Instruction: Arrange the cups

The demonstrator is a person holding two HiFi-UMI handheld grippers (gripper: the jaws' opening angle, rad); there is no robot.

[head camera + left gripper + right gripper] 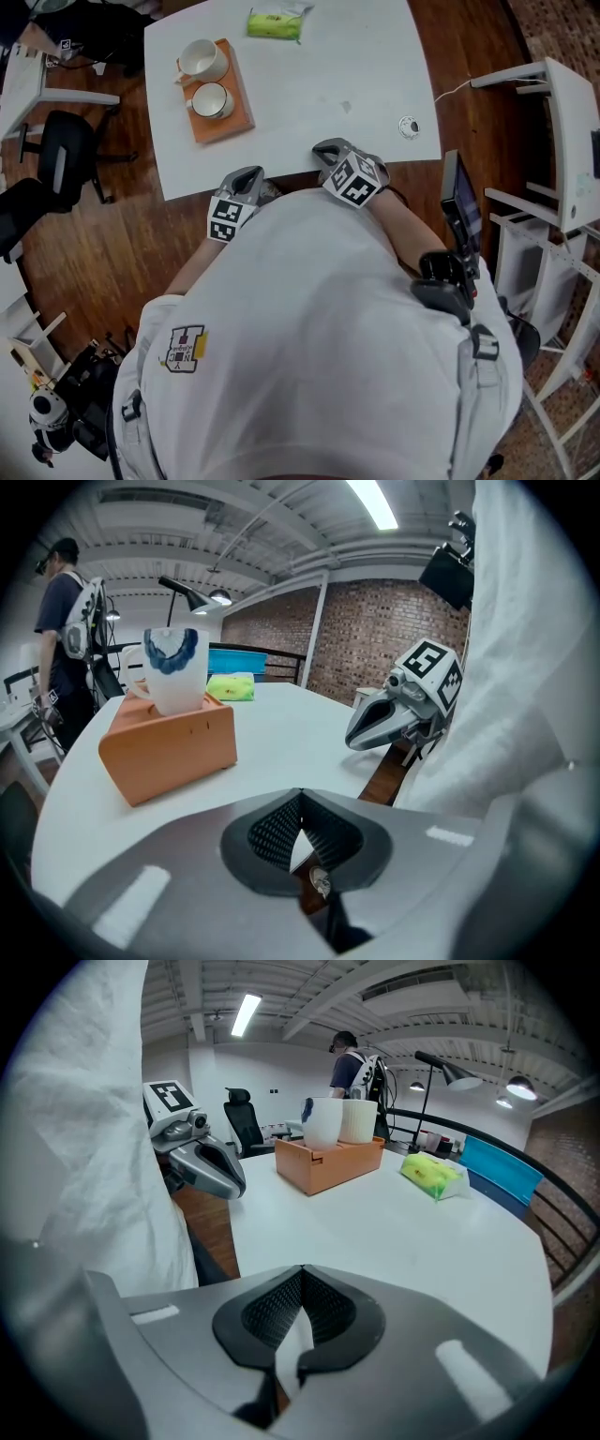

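The cups [213,100] sit on an orange tray [227,127] at the worktop's [319,84] far left, closer to the left gripper [246,176] than to the right gripper [328,150], and both grippers are closed and empty.

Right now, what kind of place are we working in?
Likely a loft-style office or lab: a brick wall, a black office chair, and a white table under exposed ceiling beams.
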